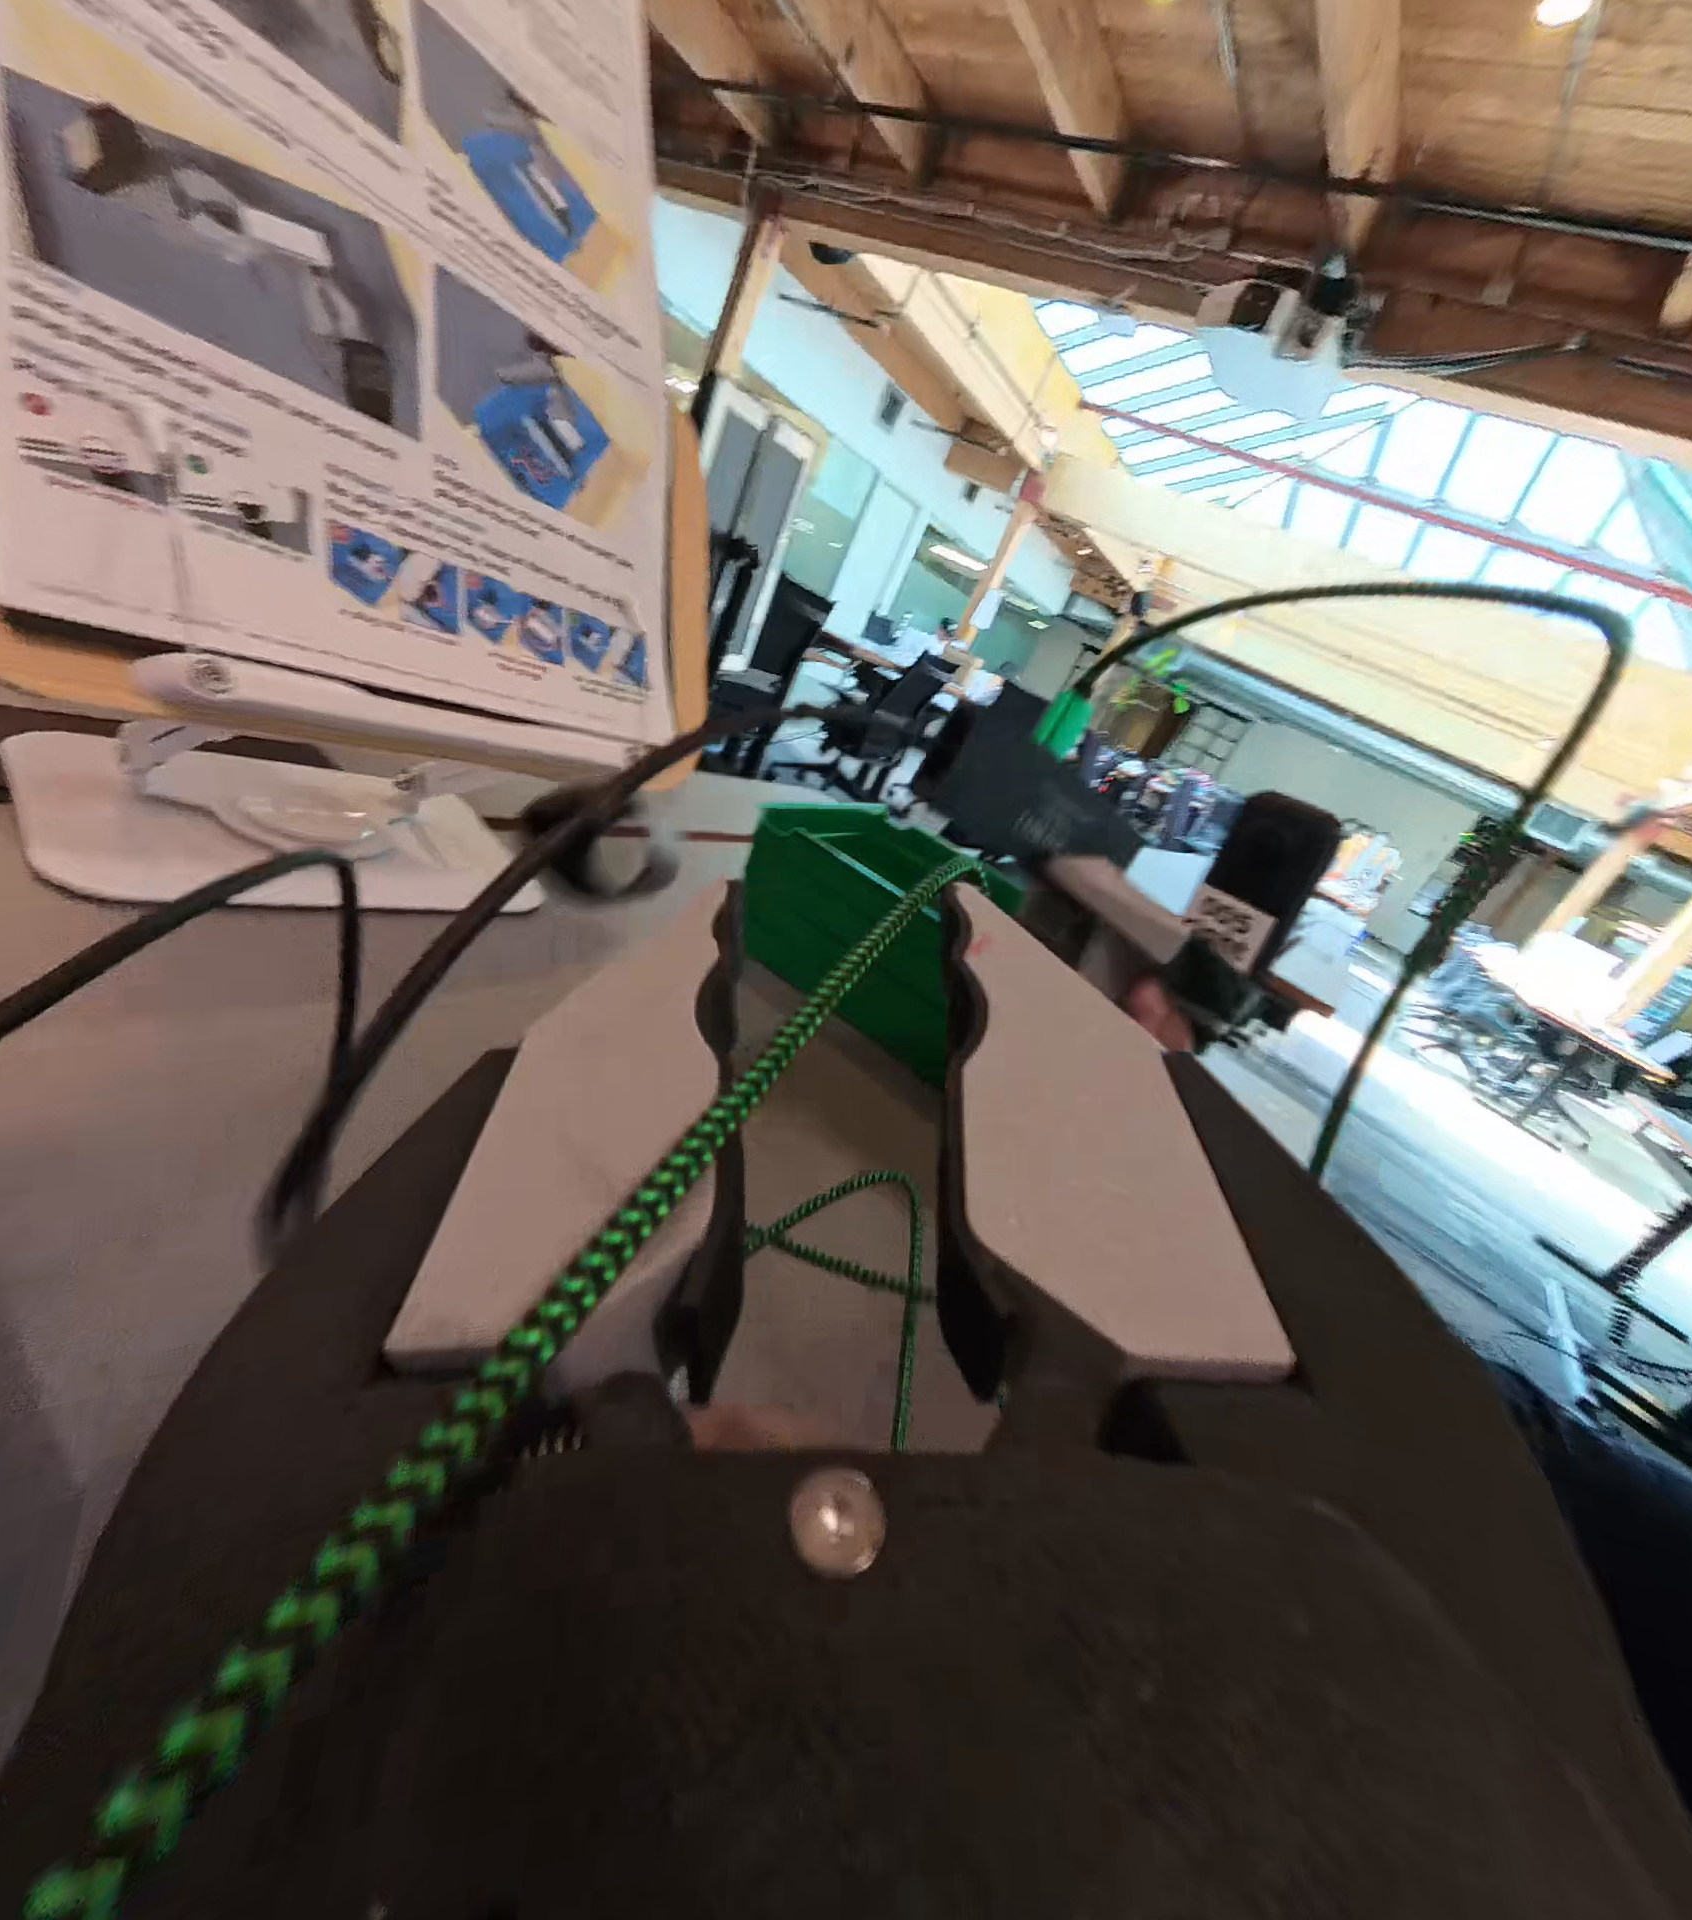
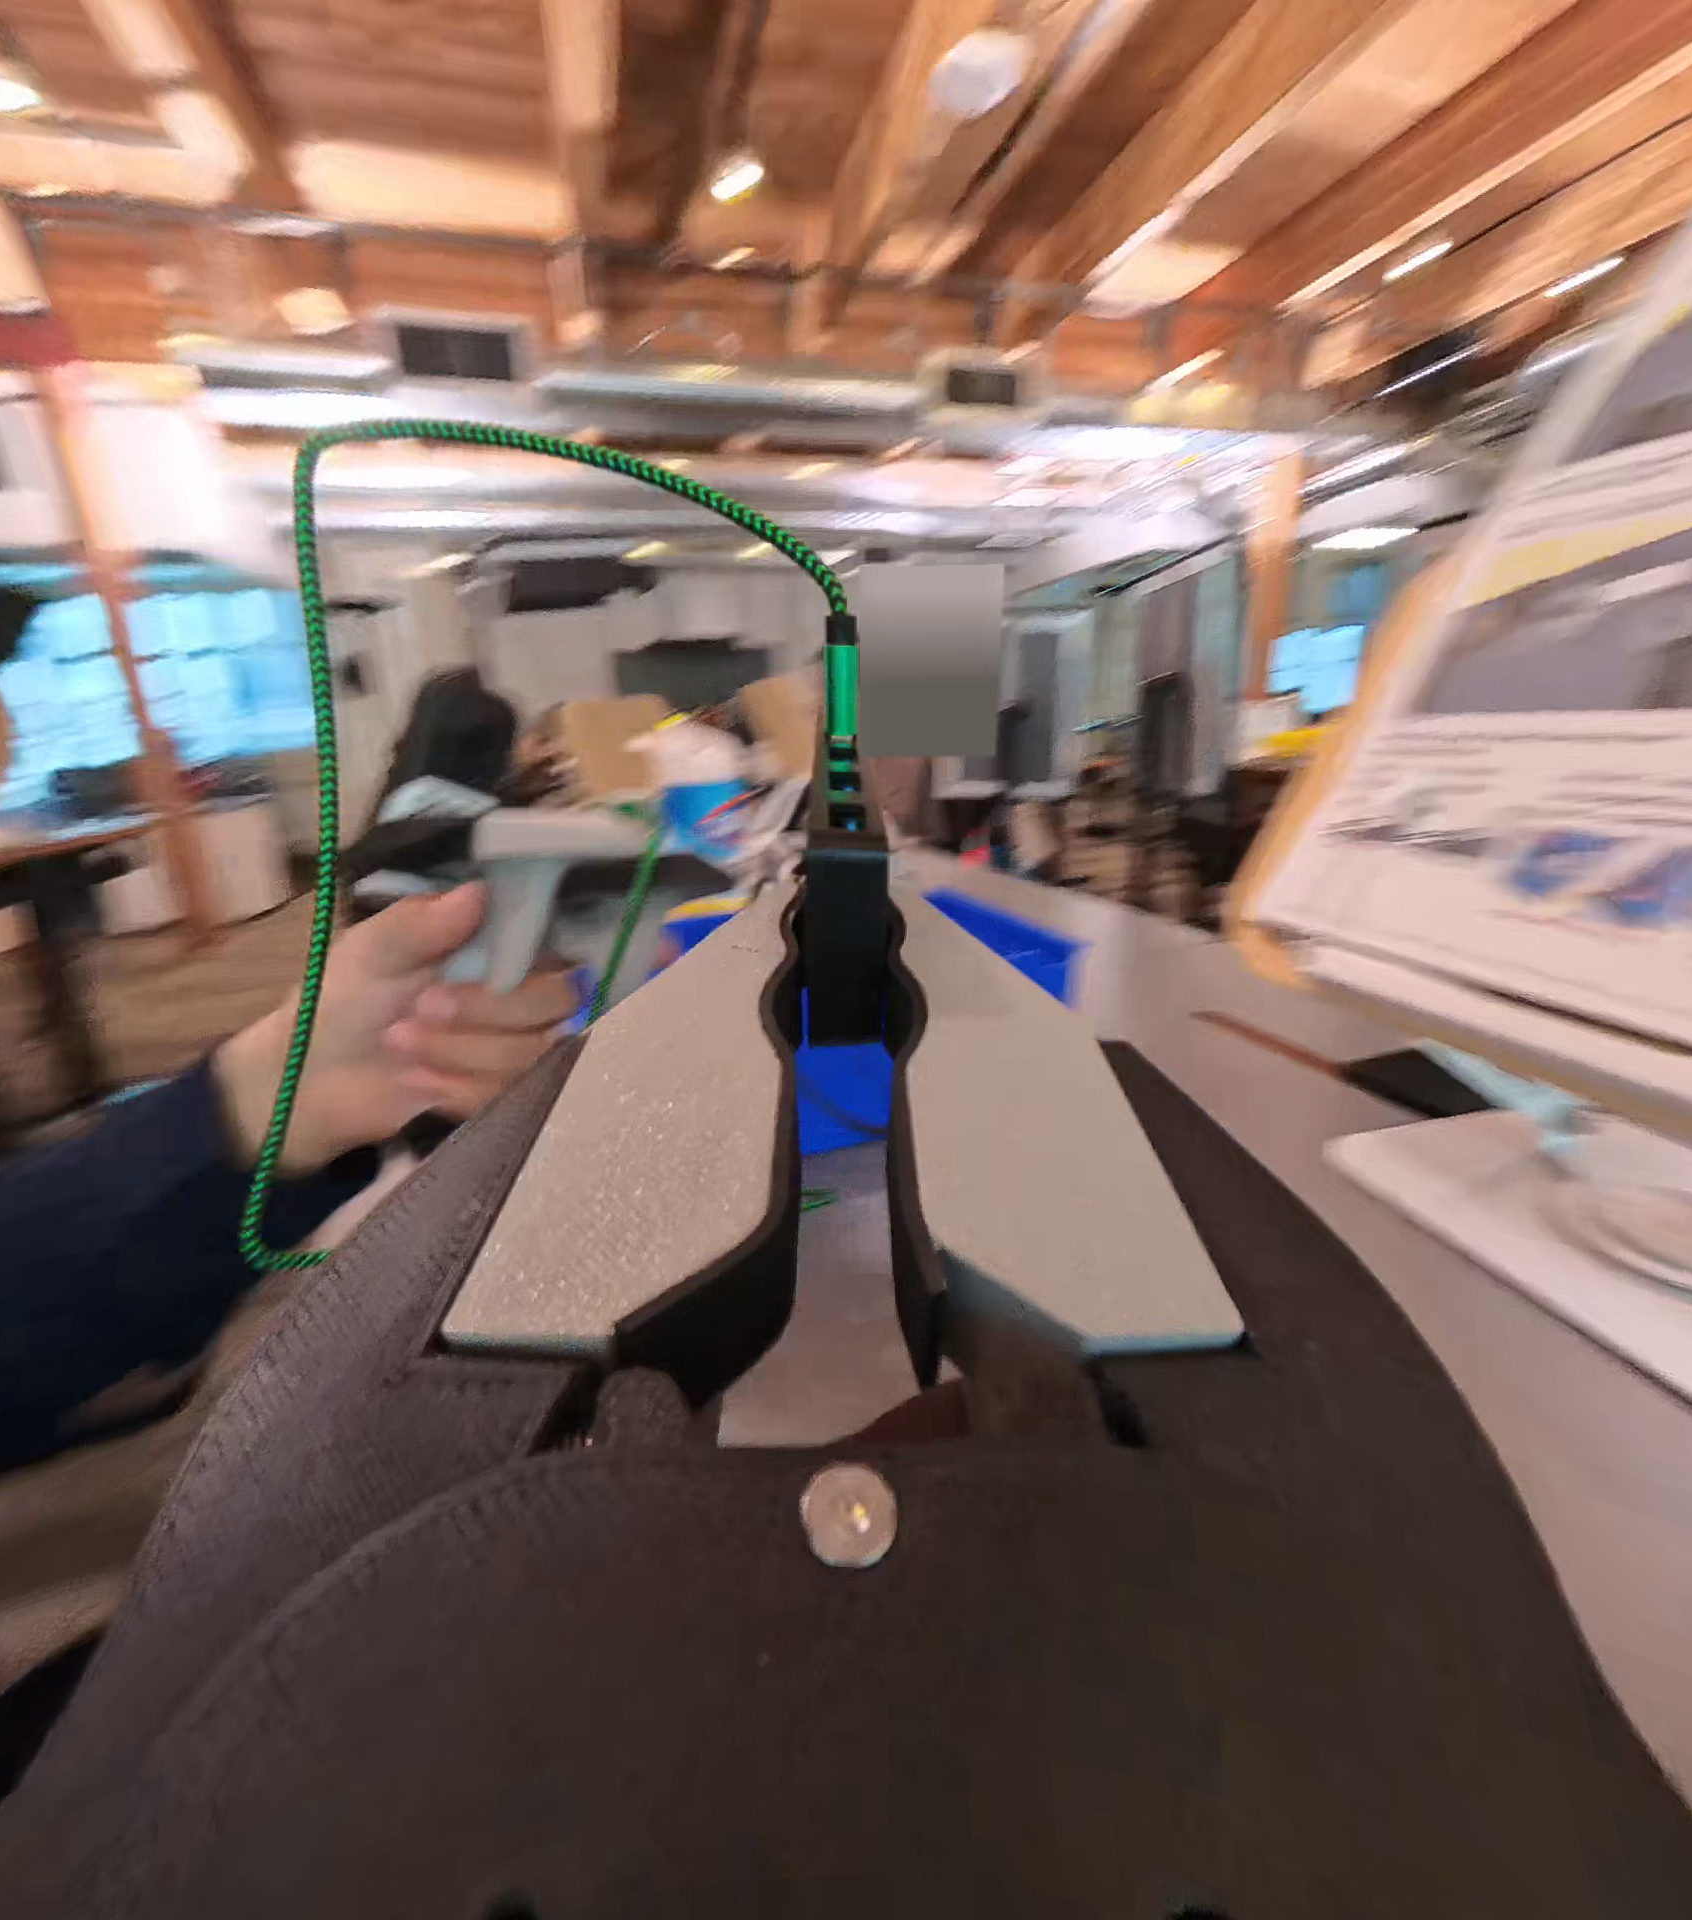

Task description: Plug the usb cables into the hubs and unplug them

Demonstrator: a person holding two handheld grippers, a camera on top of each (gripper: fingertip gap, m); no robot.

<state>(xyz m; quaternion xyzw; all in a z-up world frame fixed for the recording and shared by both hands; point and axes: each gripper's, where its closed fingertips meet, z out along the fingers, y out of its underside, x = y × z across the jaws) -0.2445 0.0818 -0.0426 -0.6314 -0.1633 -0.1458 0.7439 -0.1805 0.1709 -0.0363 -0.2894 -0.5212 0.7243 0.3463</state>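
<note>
My right gripper (image 2: 844, 894) is shut on a black USB hub (image 2: 844, 935) and holds it upright in the air. A green USB plug (image 2: 840, 675) sits in the hub's top end. Its green-and-black braided cable (image 2: 317, 831) arcs up, left and down. In the left wrist view the hub (image 1: 1008, 800) and plug (image 1: 1062, 717) show far off to the right. My left gripper (image 1: 842, 894) is open. The braided cable (image 1: 717, 1122) lies loosely across its left finger and runs out between the tips. A hand (image 2: 385, 997) holds the left gripper's handle.
A printed instruction sheet on a wooden board (image 1: 302, 312) stands on a white stand (image 1: 146, 821) at the table's back; it also shows in the right wrist view (image 2: 1548, 727). A green bin (image 1: 842, 935), a blue bin (image 2: 1013, 951) and loose black cables (image 1: 468, 914) lie on the grey table (image 1: 94, 1143). Spacing between my two grippers at the tips: around 12 cm.
</note>
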